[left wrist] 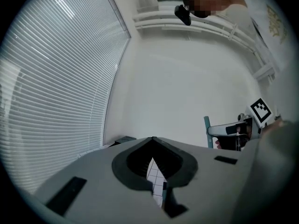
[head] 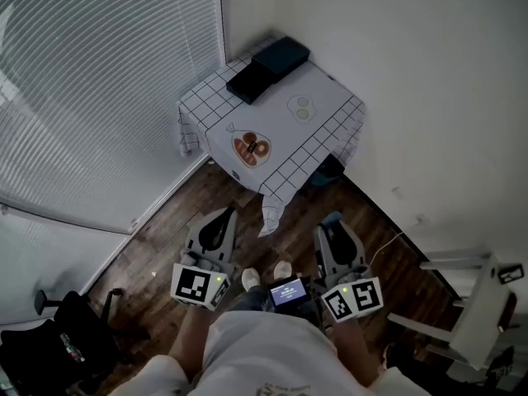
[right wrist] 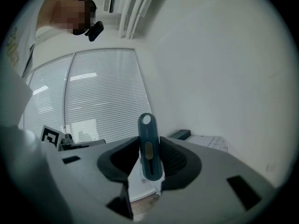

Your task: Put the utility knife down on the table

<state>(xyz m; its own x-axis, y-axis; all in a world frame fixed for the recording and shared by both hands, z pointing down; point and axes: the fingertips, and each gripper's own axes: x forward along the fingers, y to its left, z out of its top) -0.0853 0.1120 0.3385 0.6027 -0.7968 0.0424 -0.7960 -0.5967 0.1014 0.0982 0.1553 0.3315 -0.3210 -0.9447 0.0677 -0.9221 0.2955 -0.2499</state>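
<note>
The utility knife (right wrist: 149, 149) is teal with a hanging hole at its top end, and it stands upright between the jaws of my right gripper (right wrist: 149, 158), which is shut on it. In the head view its teal tip (head: 332, 219) pokes out past the right gripper (head: 335, 239). My left gripper (head: 214, 229) is shut and holds nothing; through its narrow slit (left wrist: 154, 164) only a strip of checked cloth shows. Both grippers hang low in front of the person, well short of the small table (head: 326, 110) with its white checked cloth, which stands in the room's corner.
Two black boxes (head: 269, 68) lie at the table's far corner, and a plate picture (head: 251, 148) sits near its front edge. Window blinds (head: 91, 81) fill the left wall. A white rack (head: 470, 304) stands at the right, and dark gear (head: 62, 332) at the lower left. The floor is dark wood.
</note>
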